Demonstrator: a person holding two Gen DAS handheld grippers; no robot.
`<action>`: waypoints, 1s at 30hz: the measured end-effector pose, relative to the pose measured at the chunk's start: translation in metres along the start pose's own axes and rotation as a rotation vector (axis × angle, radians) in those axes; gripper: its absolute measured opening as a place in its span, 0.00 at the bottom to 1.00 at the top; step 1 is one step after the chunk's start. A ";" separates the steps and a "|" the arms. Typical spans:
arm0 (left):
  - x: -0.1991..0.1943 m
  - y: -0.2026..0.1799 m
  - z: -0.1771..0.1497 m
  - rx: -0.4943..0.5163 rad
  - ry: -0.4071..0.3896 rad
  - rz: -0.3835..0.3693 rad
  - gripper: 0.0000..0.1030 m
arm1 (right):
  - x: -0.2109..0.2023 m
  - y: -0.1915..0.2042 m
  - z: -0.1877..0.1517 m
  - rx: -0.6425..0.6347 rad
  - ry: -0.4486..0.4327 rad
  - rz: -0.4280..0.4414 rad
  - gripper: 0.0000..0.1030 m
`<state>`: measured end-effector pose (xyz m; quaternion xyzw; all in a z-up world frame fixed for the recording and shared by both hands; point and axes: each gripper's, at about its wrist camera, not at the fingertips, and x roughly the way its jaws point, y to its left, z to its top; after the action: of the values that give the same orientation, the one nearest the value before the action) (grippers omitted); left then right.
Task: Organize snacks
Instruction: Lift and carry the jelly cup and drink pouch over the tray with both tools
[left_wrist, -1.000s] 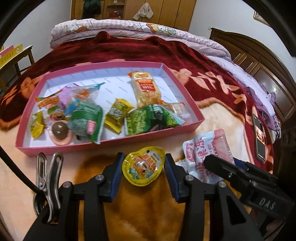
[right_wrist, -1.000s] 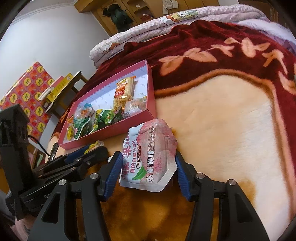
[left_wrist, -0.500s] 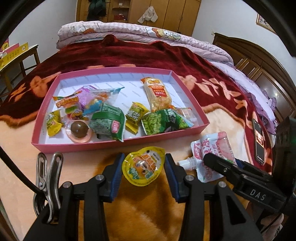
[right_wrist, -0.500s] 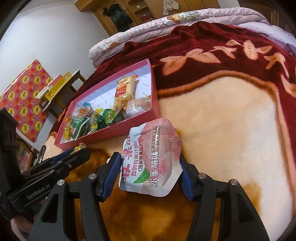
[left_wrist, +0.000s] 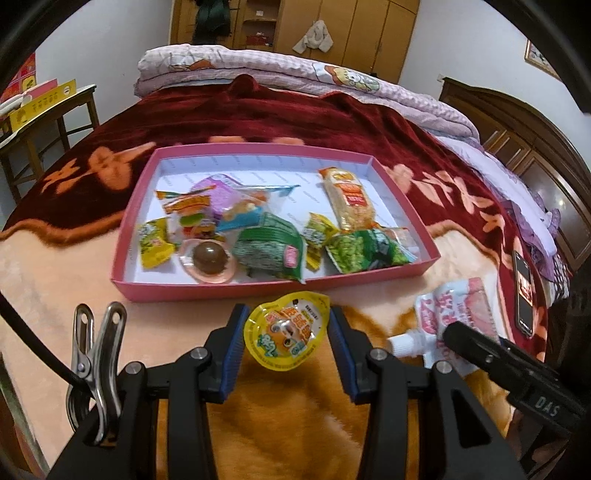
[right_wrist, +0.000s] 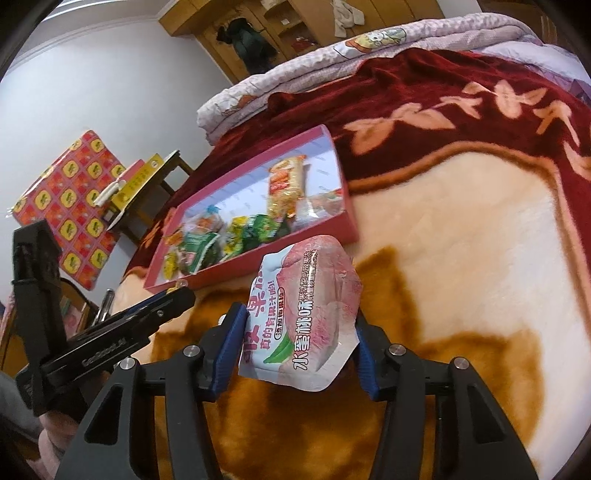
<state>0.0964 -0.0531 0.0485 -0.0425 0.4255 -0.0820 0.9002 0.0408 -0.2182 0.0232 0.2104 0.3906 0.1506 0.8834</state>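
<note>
My left gripper (left_wrist: 287, 334) is shut on a yellow jelly cup (left_wrist: 286, 330) and holds it above the blanket, just in front of the pink tray (left_wrist: 207, 288). The tray holds several snack packets, among them a green bag (left_wrist: 271, 249) and an orange cracker pack (left_wrist: 349, 199). My right gripper (right_wrist: 297, 325) is shut on a pink peach jelly pouch (right_wrist: 306, 314), held above the blanket near the tray's near right corner (right_wrist: 347, 225). The pouch also shows in the left wrist view (left_wrist: 454, 314).
A red and cream blanket (left_wrist: 332, 122) covers the bed. A phone (left_wrist: 523, 291) lies on it at the right. A wooden table with boxes (left_wrist: 44, 103) stands at the left. Folded quilts (left_wrist: 295, 74) lie at the far end.
Both grippers have lifted and drawn back from the tray with their snacks still held. The tray looks smaller and farther in both views.
</note>
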 end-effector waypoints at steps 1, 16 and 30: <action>-0.001 0.002 0.000 -0.004 -0.003 0.000 0.44 | -0.002 0.003 0.001 -0.006 -0.007 0.003 0.53; -0.019 0.017 0.031 -0.014 -0.068 0.005 0.44 | -0.003 0.039 0.033 -0.097 -0.056 0.014 0.53; 0.006 0.015 0.072 0.016 -0.080 0.004 0.44 | 0.015 0.052 0.062 -0.130 -0.087 -0.022 0.53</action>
<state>0.1570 -0.0391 0.0874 -0.0379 0.3887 -0.0820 0.9169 0.0919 -0.1828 0.0765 0.1548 0.3437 0.1568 0.9129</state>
